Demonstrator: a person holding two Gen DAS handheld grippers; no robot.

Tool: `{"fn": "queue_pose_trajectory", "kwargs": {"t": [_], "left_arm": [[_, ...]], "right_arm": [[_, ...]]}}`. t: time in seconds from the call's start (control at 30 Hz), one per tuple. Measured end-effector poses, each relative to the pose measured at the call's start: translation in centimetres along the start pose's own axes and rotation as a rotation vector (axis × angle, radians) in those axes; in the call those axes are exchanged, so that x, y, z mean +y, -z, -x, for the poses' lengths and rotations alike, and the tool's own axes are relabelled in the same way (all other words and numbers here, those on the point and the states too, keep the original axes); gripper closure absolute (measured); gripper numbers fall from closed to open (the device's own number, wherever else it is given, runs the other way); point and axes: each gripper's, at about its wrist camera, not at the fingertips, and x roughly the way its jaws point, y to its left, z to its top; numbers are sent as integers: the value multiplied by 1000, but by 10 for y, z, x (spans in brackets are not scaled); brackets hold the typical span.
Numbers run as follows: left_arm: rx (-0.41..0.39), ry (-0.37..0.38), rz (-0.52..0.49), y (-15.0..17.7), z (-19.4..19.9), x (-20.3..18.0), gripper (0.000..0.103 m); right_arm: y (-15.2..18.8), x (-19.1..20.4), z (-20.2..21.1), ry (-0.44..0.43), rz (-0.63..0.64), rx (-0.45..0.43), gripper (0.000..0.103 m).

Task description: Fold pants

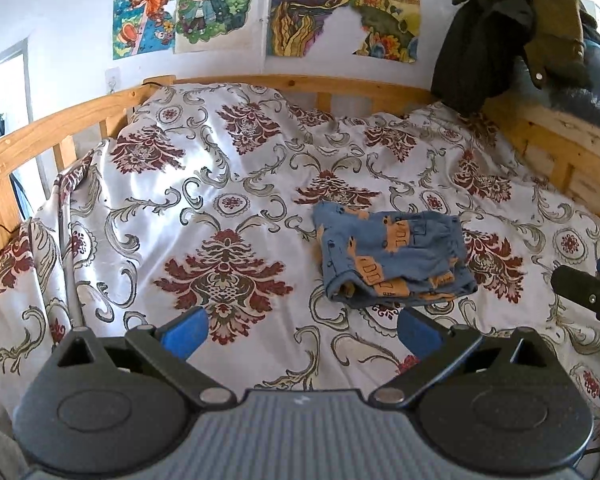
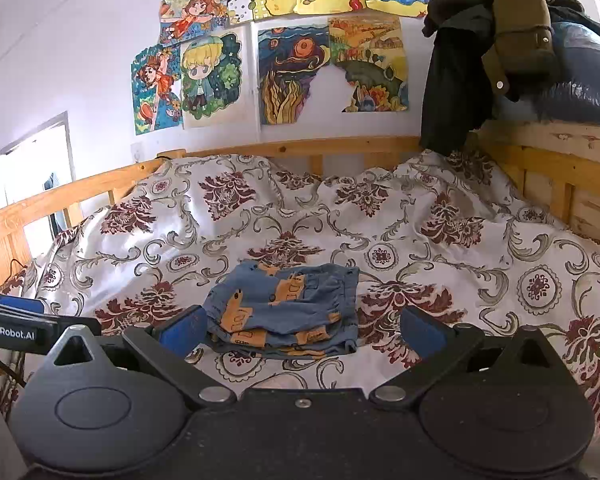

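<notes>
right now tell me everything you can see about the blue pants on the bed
The pants are small, blue, soft woven-looking cloth printed with orange vehicle shapes. They lie folded into a compact, slightly rumpled rectangle of several layers, with edges showing at the near side. They rest flat on the floral bedspread, touching nothing else. Both tongs are open and clear of them: the right tongs just in front, the left tongs off to their left.

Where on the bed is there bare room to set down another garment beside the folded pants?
The bedspread lies bare left of the folded pants, up to the wooden rail. A narrower bare strip runs right of them. The far right corner is crowded: dark jackets hang over the frame. Both grippers, left and right, are open, holding nothing.
</notes>
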Motion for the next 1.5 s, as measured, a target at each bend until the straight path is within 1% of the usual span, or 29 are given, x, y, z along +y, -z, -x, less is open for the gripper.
{"fn": "queue_pose_trajectory", "kwargs": {"t": [0.17,0.43,1.5], "left_arm": [[13,-5,-27,3,-3,-5,0],[34,-1,-17,3,-6,-3,0],[41,-6,-11,4,-8,-1,0]], "right_arm": [[1,-1,-3,0,0,14,1],[2,-3,-5,4,-9,20,1],[3,-4,-5,5,-15,22,1]]}}
